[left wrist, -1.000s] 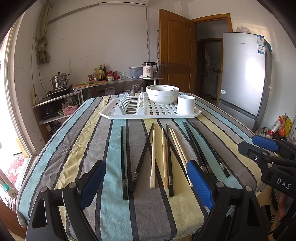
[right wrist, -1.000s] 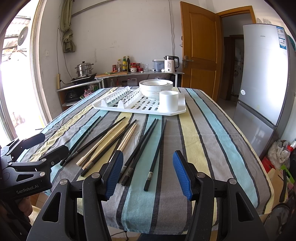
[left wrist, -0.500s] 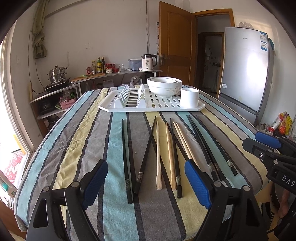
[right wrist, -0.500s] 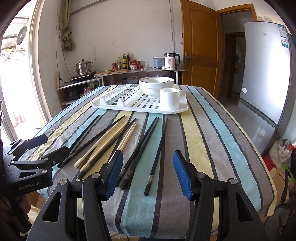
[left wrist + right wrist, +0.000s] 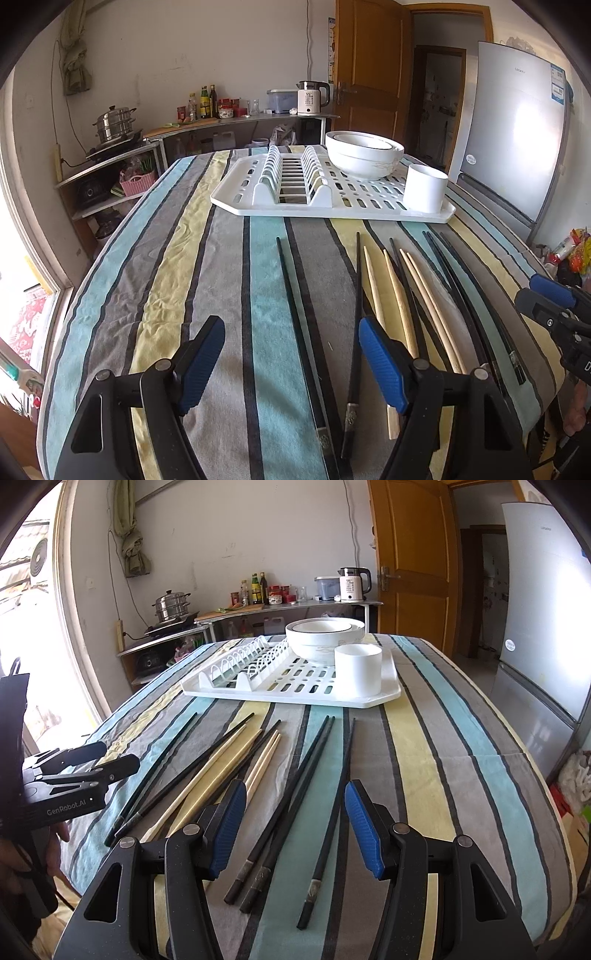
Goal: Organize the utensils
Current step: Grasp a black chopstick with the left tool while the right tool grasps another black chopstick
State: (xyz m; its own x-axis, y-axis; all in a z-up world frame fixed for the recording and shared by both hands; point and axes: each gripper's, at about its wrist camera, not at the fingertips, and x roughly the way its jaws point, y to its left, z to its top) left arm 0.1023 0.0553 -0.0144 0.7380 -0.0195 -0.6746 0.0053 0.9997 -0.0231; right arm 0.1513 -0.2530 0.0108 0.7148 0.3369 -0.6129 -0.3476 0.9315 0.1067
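Note:
Several black chopsticks (image 5: 299,325) and wooden chopsticks (image 5: 395,291) lie side by side on the striped tablecloth (image 5: 207,266). My left gripper (image 5: 291,354) is open and empty, low over the two leftmost black chopsticks. My right gripper (image 5: 295,823) is open and empty above the black chopsticks (image 5: 325,794) at the right of the row. A white drying rack (image 5: 332,192) at the far side holds a white cup (image 5: 424,188) and stacked white bowls (image 5: 364,155).
The table edge lies just under both grippers. A silver fridge (image 5: 513,147) stands at the right, a wooden door (image 5: 369,66) behind. A counter (image 5: 240,118) with a kettle, bottles and a steel pot lines the back wall.
Both grippers moved forward and lower over the table, closer to the chopsticks. The left one shifted left. Nothing was picked up.

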